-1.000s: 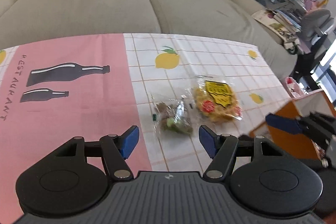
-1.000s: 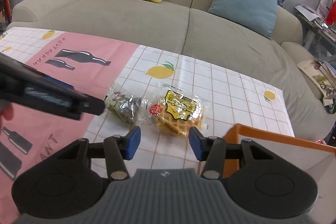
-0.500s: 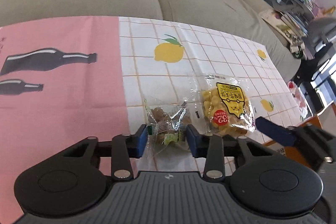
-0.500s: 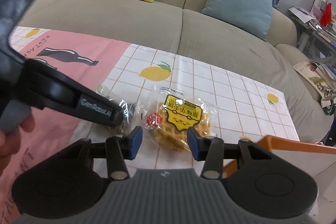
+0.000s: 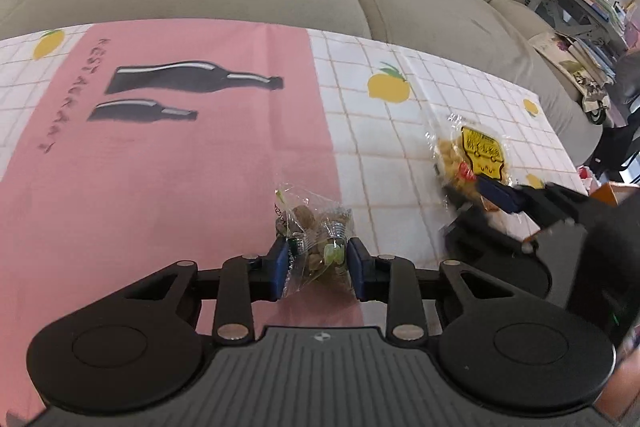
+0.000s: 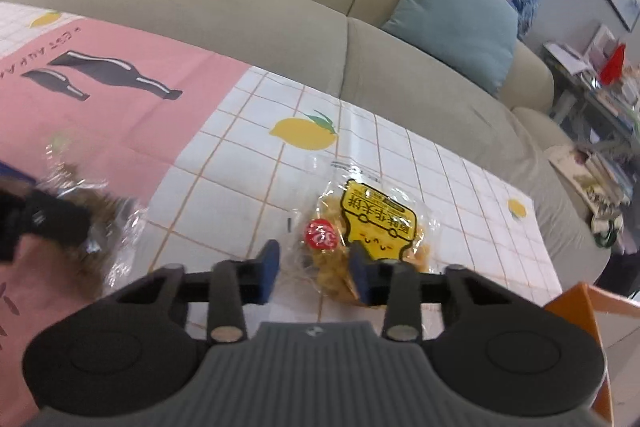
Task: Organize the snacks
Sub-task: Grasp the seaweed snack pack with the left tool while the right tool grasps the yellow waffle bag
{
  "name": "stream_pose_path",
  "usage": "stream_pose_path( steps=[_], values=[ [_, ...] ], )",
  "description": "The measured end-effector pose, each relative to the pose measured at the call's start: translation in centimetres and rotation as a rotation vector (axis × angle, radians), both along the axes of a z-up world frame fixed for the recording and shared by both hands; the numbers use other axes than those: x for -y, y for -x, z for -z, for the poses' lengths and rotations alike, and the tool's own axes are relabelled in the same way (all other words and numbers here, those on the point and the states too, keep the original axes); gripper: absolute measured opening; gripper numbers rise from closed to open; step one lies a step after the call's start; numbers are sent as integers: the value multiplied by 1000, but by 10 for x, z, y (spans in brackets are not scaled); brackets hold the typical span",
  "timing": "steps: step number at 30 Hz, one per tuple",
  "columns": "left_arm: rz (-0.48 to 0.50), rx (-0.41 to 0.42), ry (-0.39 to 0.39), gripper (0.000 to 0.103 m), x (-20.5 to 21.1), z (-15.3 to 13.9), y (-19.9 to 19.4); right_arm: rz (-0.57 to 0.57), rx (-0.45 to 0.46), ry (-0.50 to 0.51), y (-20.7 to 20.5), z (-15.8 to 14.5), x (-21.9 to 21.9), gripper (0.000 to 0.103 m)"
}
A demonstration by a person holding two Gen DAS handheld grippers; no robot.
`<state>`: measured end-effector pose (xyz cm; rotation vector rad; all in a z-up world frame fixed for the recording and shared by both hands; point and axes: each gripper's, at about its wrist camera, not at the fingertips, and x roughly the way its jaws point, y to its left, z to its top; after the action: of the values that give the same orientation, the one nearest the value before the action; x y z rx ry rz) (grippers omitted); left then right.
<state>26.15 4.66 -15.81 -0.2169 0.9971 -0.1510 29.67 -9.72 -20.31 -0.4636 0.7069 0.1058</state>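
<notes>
My left tool is clamped on the nut bag, held just over the pink part of the bench. My right tool straddles the cracker bag, which lies on the bench, pads apart and not yet gripping. Neither snack is in the orange box at right; both drops remain, I judge.
</notes>
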Motion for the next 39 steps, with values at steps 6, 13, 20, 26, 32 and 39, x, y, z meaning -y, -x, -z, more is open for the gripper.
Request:
stream_pose_path(
  steps=[6,13,20,26,32,39],
  values=[
    [-6,-9,-15,33,1,-8,32,-40,-44,-67,21,-11,7,2],
    [-24,-58,10,32,-4,-13,79,-145,-123,-185,103,-40,-2,1],
    [-38,-117,46,32,-14,-11,125,-211,-209,-253,186,-55,-6,1],
    [-47,-124,66,32,-17,-6,143,-224,-224,-218,211,-41,-10,3],
    [-56,-115,92,32,-21,-2,146,-197,-150,-289,214,-54,0,59],
    [-53,-103,97,33,-21,-1,147,-68,-150,-361,189,-40,12,100]
  ],
)
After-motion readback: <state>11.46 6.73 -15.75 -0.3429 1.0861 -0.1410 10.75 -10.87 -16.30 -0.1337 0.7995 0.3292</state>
